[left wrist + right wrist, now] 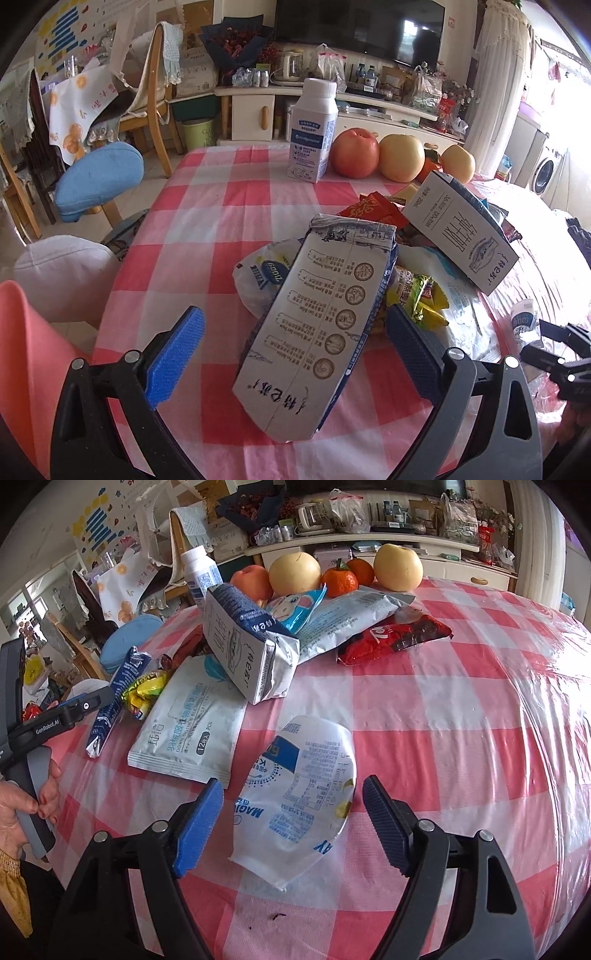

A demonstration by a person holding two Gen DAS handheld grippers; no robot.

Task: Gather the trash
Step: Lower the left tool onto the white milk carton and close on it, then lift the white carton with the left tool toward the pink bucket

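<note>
The left gripper [295,354] stands wide open with a flattened milk carton [314,325] lying between its blue pads, neither pad touching it; the carton's far end rests on a white plastic wrapper [258,277], with yellow-green snack wrappers [424,299] just beside it and a second milk carton [461,229] tilted on the heap beyond; the right gripper [293,819] is likewise spread wide, holding nothing, a crumpled white-and-blue pouch [306,794] lying on the red-and-white checked tablecloth [443,709] between its fingers, apart from both; further back in the right wrist view lie a flat white wipes packet [188,731], a red snack bag [395,638] and a silvery-white bag [351,616], all close together; a white bottle [314,133] stands upright beside a reddish apple [354,153] and two yellow apples [402,158], with tangerines [340,581] near them at the table's far side.
</note>
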